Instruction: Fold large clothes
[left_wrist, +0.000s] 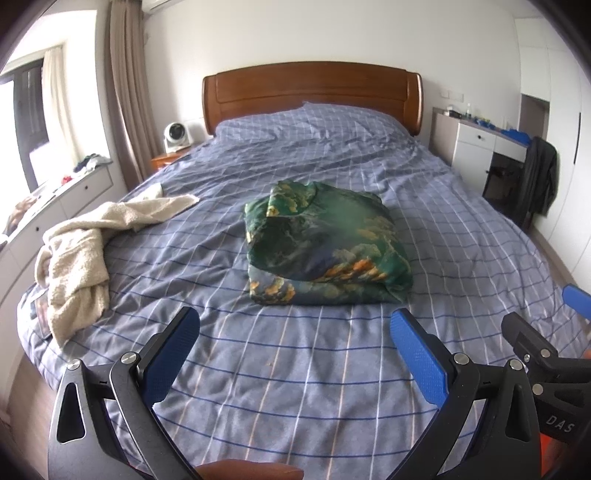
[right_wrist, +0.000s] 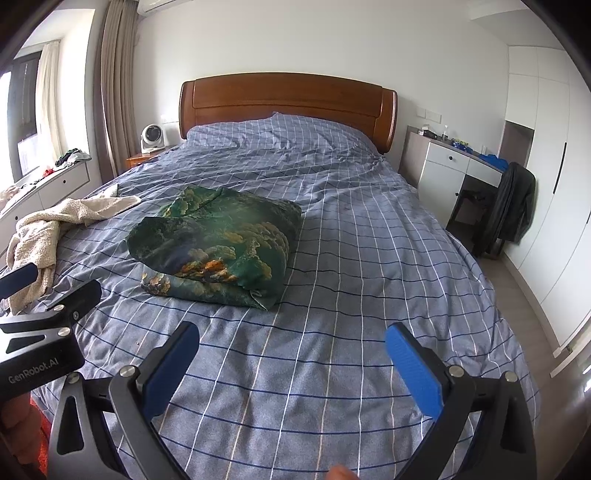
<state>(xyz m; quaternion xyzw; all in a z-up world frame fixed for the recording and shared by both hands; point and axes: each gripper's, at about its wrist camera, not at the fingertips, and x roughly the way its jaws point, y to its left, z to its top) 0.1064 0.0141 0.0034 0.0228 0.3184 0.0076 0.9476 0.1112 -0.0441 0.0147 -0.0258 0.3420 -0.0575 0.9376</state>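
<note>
Clearly soft and limp, the unfolded cream garment (left_wrist: 74, 254) sprawls at the bed's (left_wrist: 295, 387) left edge, best pinched at a hem or shoulder, while the left gripper (left_wrist: 295, 354) and right gripper (right_wrist: 291, 358) hover wide, empty, near the folded green garment (left_wrist: 325, 240).

Both wrist views from bed (left_wrist: 295, 387) foot, facing headboard (left_wrist: 312, 90)

green garment (left_wrist: 327, 240): sheeny cloth | cream robe (left_wrist: 77, 258): rough terry | headboard (left_wrist: 310, 92): glossy wood
</note>
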